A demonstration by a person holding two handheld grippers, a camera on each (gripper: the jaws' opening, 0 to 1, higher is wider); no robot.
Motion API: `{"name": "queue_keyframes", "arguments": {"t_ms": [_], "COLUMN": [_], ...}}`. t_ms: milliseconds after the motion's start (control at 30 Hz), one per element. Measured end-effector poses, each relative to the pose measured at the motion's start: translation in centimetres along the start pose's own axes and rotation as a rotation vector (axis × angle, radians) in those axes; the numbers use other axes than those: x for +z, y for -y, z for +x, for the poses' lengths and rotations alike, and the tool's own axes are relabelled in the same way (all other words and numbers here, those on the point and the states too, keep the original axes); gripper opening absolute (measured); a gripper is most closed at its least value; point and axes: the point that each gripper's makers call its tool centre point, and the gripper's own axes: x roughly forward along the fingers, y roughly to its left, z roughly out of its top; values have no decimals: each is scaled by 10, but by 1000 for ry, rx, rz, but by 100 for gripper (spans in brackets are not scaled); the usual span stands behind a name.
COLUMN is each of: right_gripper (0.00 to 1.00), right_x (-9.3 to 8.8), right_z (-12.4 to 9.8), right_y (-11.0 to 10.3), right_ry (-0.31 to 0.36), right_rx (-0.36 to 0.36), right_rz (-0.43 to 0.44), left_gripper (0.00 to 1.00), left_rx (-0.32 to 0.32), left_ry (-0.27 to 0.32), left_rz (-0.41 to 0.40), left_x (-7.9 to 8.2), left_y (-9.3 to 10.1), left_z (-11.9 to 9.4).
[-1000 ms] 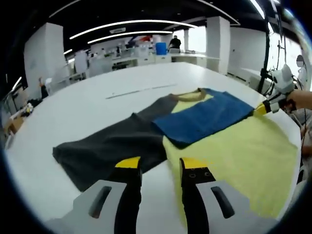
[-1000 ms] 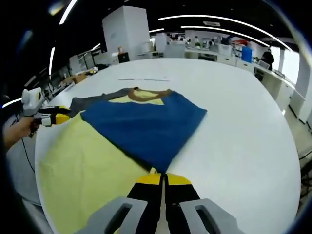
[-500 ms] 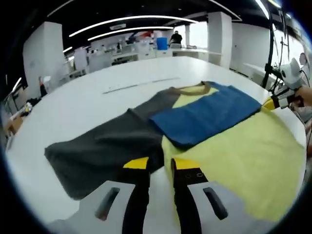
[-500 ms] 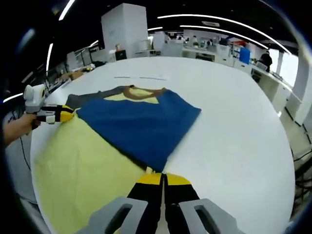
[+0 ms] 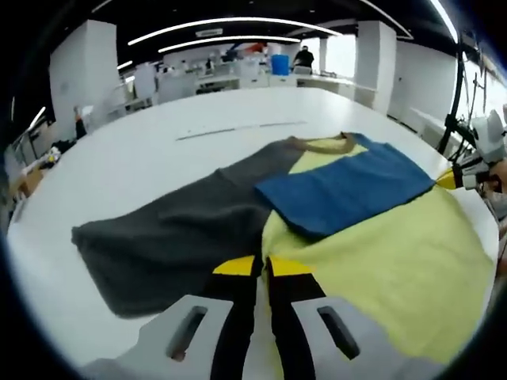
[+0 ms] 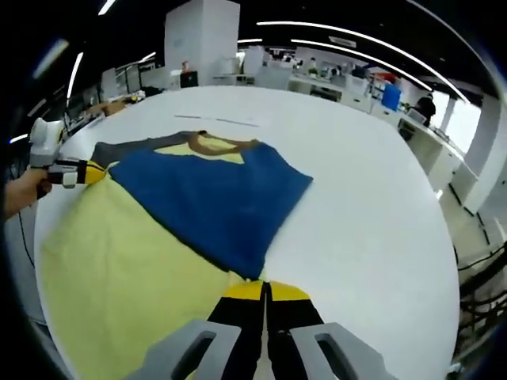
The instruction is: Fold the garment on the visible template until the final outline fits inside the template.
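Note:
A shirt lies flat on the white table [image 5: 127, 158]. It has a yellow body [image 5: 380, 253], a grey sleeve [image 5: 166, 237] spread to the left, and a blue sleeve [image 5: 348, 186] folded over the chest. My left gripper [image 5: 261, 265] is shut on the shirt's edge where the grey sleeve meets the yellow body. In the right gripper view, my right gripper [image 6: 264, 289] is shut on the shirt's edge at the tip of the blue sleeve [image 6: 214, 198], beside the yellow body [image 6: 119, 253]. Each gripper also shows in the other's view: right gripper [image 5: 455, 178], left gripper [image 6: 79, 170].
A thin line [image 5: 238, 128] marks the table beyond the collar. White table [image 6: 372, 198] stretches to the right of the shirt. Desks, a blue bin [image 5: 280, 63] and a standing person [image 5: 303, 57] are far behind. A dark stand [image 5: 455, 87] rises at the right edge.
My left gripper's jaws, open a second ago, have come together on the shirt's edge. The right gripper has stayed shut at the blue sleeve tip. Both views shifted slightly.

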Motion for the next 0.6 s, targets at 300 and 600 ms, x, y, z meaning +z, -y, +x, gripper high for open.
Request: {"name": "queue_keyframes", "arguments": {"t_ms": [300,600], "right_gripper": [0,0], "right_x": [-1,-2], "right_z": [0,0], "right_y": [5,-1], "right_ry": [-8,-9], "right_rx": [-21,22], "right_rz": [9,53], "left_gripper": [1,7], "left_rx": [4,-7], "left_ry": [-7,-11], "left_rz": [-11,-1], "left_x": [-2,-4], "left_y": [0,0], "left_z": [-1,-4]}}
